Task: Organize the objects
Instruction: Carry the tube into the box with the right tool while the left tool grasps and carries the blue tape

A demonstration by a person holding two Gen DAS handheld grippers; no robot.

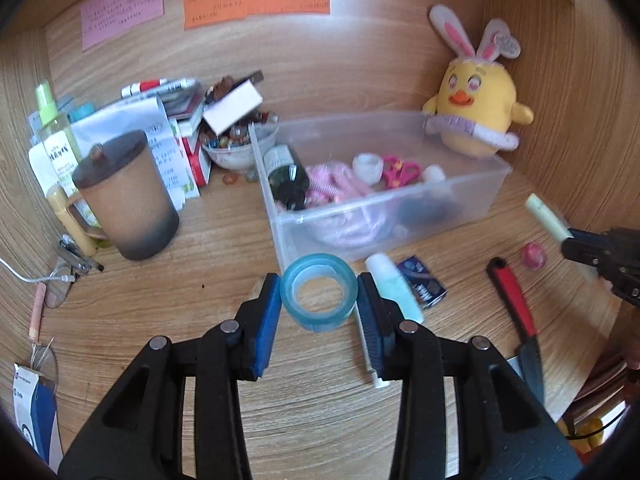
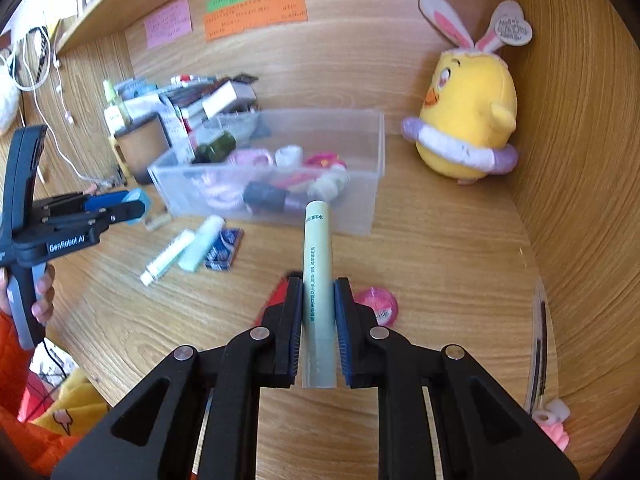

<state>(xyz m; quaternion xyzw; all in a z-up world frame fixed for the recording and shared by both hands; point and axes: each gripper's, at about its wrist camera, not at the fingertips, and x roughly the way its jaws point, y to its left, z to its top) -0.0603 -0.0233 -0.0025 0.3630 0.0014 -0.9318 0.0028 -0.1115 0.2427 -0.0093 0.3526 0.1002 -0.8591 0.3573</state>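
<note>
Clear plastic bin (image 1: 472, 196), already half full, waiting at back of desk. Left gripper (image 1: 319, 300) clamped on blue translucent tape roll (image 1: 319, 298); right gripper (image 2: 319, 312) clamped on pale green tube (image 2: 318, 288). Best: carry both above the rim, then release gently.

The tape roll (image 1: 319, 297) is translucent blue, the tube (image 2: 318, 280) pale green, the plush chick (image 1: 476, 116) yellow with pink-lined ears.
</note>
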